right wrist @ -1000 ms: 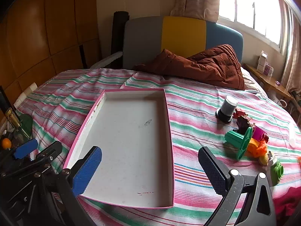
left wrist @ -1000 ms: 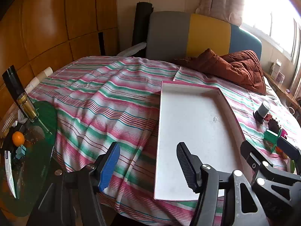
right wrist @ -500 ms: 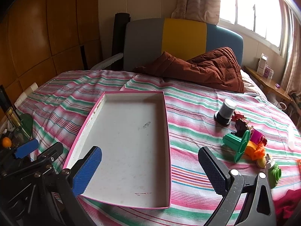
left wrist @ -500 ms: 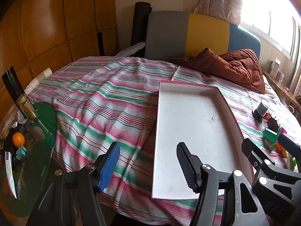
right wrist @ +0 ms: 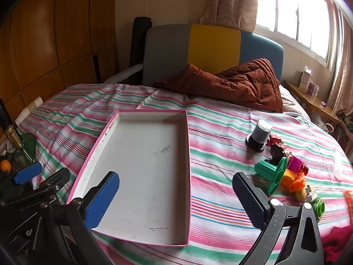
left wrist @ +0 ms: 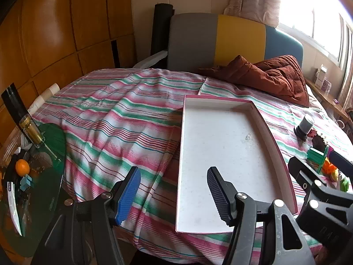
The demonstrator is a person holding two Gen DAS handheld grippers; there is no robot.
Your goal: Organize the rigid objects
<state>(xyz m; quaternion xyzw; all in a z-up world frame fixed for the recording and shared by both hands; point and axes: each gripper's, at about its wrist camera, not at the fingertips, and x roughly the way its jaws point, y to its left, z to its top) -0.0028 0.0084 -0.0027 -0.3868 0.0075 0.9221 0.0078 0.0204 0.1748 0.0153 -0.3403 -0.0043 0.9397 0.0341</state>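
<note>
No part of the task is judged to be done. A shallow white tray [right wrist: 145,167] with a pink rim is seen lying on the striped bed [right wrist: 220,128], and nothing is seen inside it. In the right wrist view the rigid objects are found in a loose cluster at 3 o'clock from the tray, well apart from its rim: a grey-capped jar [right wrist: 259,135] standing upright at the far end, a dark figure [right wrist: 278,150] just beside it, a green spool [right wrist: 271,173] lying on its side, a magenta piece [right wrist: 295,164], orange pieces [right wrist: 293,181] and a small green connector [right wrist: 317,206] nearest the camera.

The left gripper [left wrist: 174,195] is held over the near edge of the bed at 7 o'clock from the tray; its fingers are spread apart with nothing between them. The right gripper [right wrist: 176,201] is held over the near right corner of the tray, fingers likewise spread wide and holding nothing.

Every object is judged to remain to be picked up and placed; the cluster lies closest to the right gripper
</note>
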